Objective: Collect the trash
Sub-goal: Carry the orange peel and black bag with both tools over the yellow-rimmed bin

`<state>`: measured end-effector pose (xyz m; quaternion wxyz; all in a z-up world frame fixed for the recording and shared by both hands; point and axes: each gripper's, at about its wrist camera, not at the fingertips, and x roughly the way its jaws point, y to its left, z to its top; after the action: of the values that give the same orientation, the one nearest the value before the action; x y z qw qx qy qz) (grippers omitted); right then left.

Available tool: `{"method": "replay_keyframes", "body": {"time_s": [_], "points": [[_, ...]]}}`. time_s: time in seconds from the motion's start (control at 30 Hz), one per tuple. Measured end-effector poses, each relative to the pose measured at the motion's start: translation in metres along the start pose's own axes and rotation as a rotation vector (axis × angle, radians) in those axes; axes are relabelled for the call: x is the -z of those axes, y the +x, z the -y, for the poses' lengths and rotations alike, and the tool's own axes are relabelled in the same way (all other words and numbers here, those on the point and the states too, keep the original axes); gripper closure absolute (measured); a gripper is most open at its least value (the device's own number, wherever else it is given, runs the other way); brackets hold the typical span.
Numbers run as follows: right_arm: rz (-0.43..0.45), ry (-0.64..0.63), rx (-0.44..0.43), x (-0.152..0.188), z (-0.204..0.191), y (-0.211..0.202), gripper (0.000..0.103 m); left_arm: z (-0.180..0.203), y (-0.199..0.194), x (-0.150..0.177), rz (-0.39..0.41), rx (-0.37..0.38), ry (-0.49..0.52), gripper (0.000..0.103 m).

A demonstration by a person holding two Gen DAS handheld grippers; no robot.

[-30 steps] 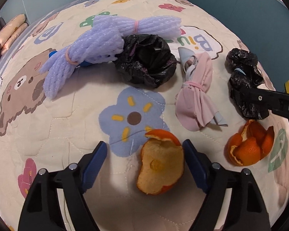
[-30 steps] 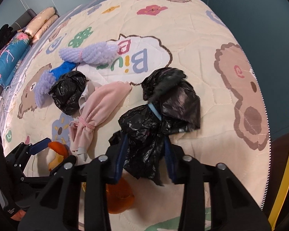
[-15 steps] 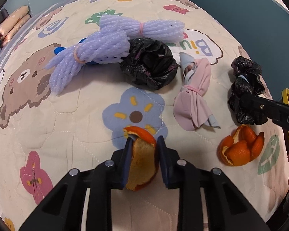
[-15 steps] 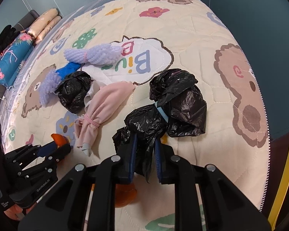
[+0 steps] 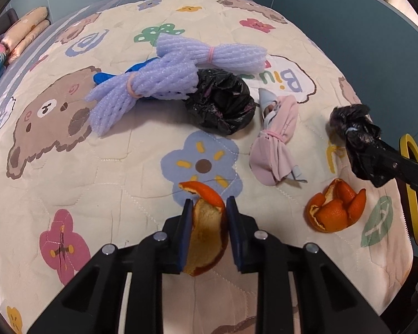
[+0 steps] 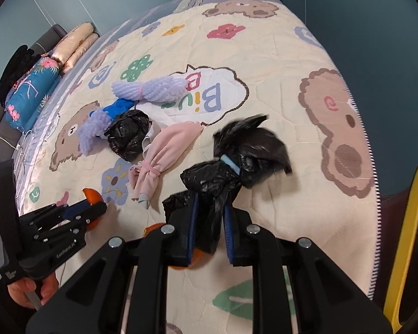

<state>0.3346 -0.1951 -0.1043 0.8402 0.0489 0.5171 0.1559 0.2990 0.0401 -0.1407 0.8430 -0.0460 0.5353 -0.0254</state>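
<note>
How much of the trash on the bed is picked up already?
Nothing looks binned yet. The left gripper pinches an orange peel; the right gripper grips a tied black bag. Left: another peel, crumpled black bag, pink bundle, purple foam nets.

We've got a curled orange peel (image 5: 206,231) standing on edge, pinched in the left hand-held gripper (image 5: 206,208) at bottom centre. A black bag tied with a blue band (image 6: 228,161) hangs crumpled from the right hand-held gripper (image 6: 209,217). On the bed: another peel (image 5: 335,211) lower right, a pink bundle (image 5: 276,142), a black bag (image 5: 220,105) and purple foam nets (image 5: 153,83) mid-frame.
</note>
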Motion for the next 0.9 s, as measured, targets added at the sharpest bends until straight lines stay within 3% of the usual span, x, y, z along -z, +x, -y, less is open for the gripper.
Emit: {"method": "replay_keyframes", "body": {"time_s": [0.4,0.9], "points": [[-0.002,0.046,0.005,0.006,0.02,-0.011,0.09,0.0,-0.015,0.002,0.022,0.017,-0.024,0.08],[0.116,-0.007,0.004,0.006,0.013,-0.057,0.094,0.002,-0.037,-0.005,0.063,0.032,-0.026,0.081]]}}
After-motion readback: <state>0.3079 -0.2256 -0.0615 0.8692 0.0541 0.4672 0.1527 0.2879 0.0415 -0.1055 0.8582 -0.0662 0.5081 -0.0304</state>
